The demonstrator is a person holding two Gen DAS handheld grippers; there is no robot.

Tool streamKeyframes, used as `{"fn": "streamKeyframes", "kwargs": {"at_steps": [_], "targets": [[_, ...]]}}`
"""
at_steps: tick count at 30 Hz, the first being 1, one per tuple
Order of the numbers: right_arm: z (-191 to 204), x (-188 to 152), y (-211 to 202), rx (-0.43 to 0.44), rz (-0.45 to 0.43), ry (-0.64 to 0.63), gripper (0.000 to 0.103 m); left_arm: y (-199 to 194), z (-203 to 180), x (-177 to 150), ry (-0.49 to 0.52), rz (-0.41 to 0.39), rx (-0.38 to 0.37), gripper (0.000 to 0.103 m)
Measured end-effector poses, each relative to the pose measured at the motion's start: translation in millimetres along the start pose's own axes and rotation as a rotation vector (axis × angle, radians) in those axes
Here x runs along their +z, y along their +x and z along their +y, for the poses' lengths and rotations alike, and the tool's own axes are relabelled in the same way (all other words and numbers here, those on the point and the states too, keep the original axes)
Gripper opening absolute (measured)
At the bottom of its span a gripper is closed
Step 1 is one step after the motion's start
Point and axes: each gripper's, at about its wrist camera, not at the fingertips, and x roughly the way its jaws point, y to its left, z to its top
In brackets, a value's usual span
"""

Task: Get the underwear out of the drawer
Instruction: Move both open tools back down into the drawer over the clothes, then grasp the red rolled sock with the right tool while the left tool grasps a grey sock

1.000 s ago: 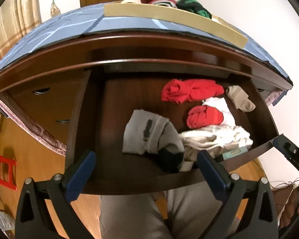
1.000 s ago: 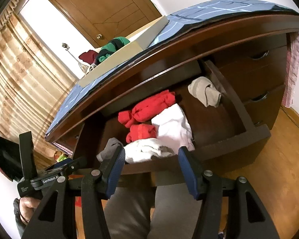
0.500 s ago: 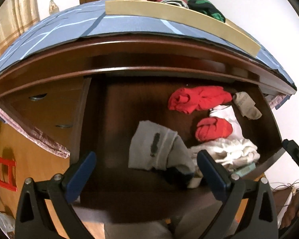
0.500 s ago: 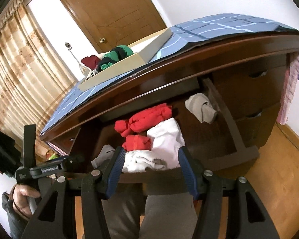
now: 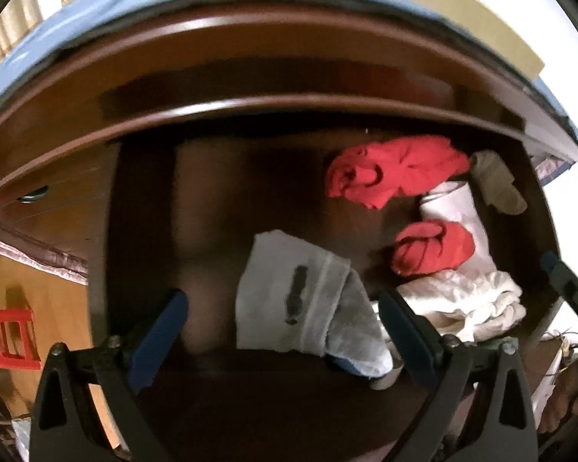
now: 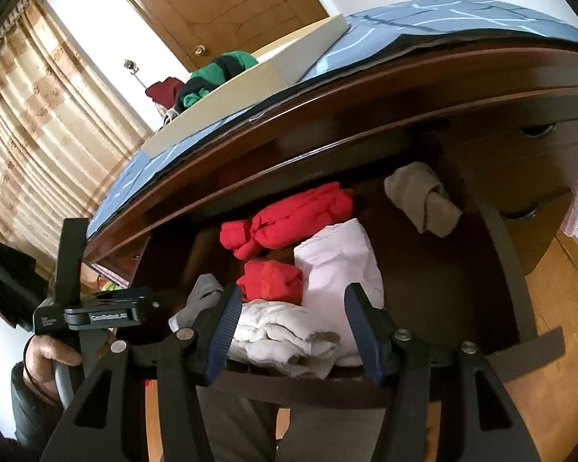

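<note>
Open drawer [image 5: 142, 231], dark wood, pulled out below the cloth-covered tabletop [image 6: 462, 19]. Inside: grey folded underwear [image 5: 296, 296] near the front and left of the other clothes, long side running front to back, darker grey fold trailing off its right edge. Further right and toward the back: a long red roll [image 5: 397, 173], a smaller red roll [image 5: 431, 246], a white folded piece [image 5: 458, 208], a crumpled cream bundle [image 5: 470, 300], a beige rolled piece [image 5: 497, 181] in the far right corner.

Left tool [image 5: 281, 331] pointing steeply down into the drawer, jaws spread wide, empty, nothing pressed between the pads. Grey underwear directly ahead, framed between the two blue fingers [image 5: 162, 331], slightly toward the right finger, seemingly not yet touched. Long axis of the garment roughly in line with the pointing direction, so the jaws look set to close across its short width.

Right tool [image 6: 289, 331] hovering at the drawer front over the cream bundle [image 6: 285, 335], jaws about half open, empty. Grey underwear [image 6: 200, 300] only glimpsed at the left of that view, outside the left finger.

Left hand [image 6: 46, 358] clearly the nearer one to the grey piece. Likely next: straight descent of the left tool, then closing on the folded edge. Picture from the left side blurred, so exact clearance above the fabric not readable.
</note>
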Motion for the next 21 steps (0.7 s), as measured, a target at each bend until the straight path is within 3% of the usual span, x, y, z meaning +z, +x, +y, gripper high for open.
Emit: {"fn": "streamKeyframes", "kwargs": {"at_steps": [13, 21], "targets": [[12.8, 15.7, 24.2, 0.024, 0.078, -0.071, 0.058, 27.4, -13.8, 18.4, 0.065, 0.162, 0.081, 0.097], [29.4, 26.3, 38.8, 0.042, 0.147, -0.146, 0.058, 29.3, -18.4, 18.9, 0.122, 0.172, 0.146, 0.086]]}}
